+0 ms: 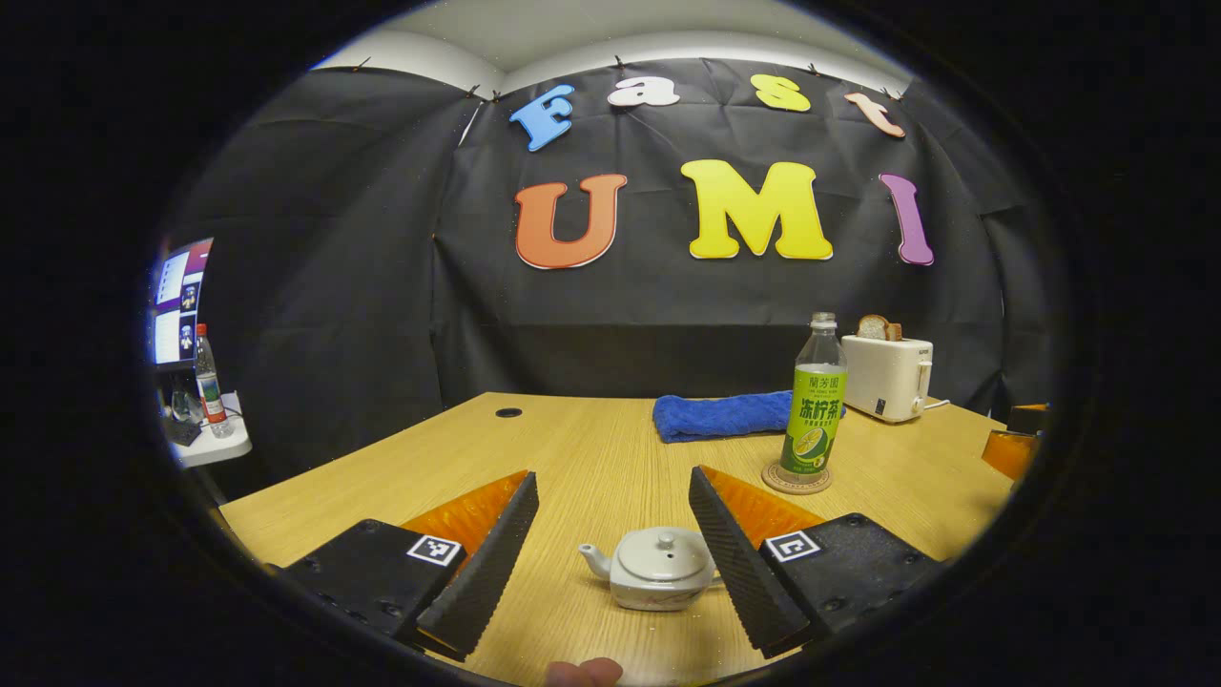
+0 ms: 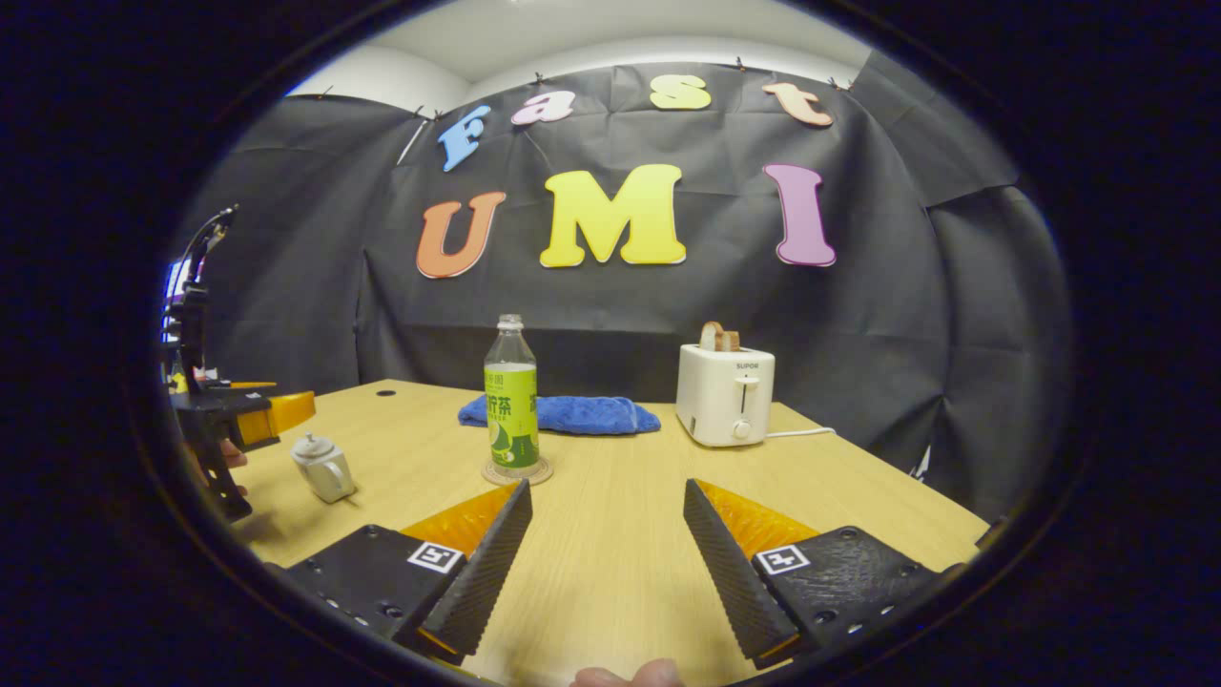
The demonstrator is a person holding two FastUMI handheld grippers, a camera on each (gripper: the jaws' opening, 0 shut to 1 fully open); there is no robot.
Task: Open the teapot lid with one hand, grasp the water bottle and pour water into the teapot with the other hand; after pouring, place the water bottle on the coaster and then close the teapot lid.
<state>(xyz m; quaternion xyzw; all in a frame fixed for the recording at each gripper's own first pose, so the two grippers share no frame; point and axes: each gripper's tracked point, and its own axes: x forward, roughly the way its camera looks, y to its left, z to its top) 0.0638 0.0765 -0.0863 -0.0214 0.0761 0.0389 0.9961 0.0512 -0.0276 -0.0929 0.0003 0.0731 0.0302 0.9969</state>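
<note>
Fingers of the left gripper [image 1: 610, 553] stand wide apart and hold nothing. Just beyond them, toward the right finger, sits the small white glazed ceramic teapot [image 1: 658, 571] on the pale wooden table [image 1: 591, 448], spout to the left, its domed lid [image 1: 663, 551] seated. That lid looks light, hard, slick and breakable; the little round knob on top seems the one sensible place to pinch it. Whether anything is inside the pot cannot be told.

The right gripper [image 2: 603, 553] is likewise spread open and empty over bare table. Farther off, the clear plastic water bottle with a green label [image 2: 512, 401] stands upright on the round cork coaster [image 2: 517, 472]. Its upper part looks empty and no cap is evident; thin walls probably give, so grip the labelled middle. Behind lie a blue folded towel [image 2: 572, 414] and, to the right, a white toaster [image 2: 725, 394].
</note>
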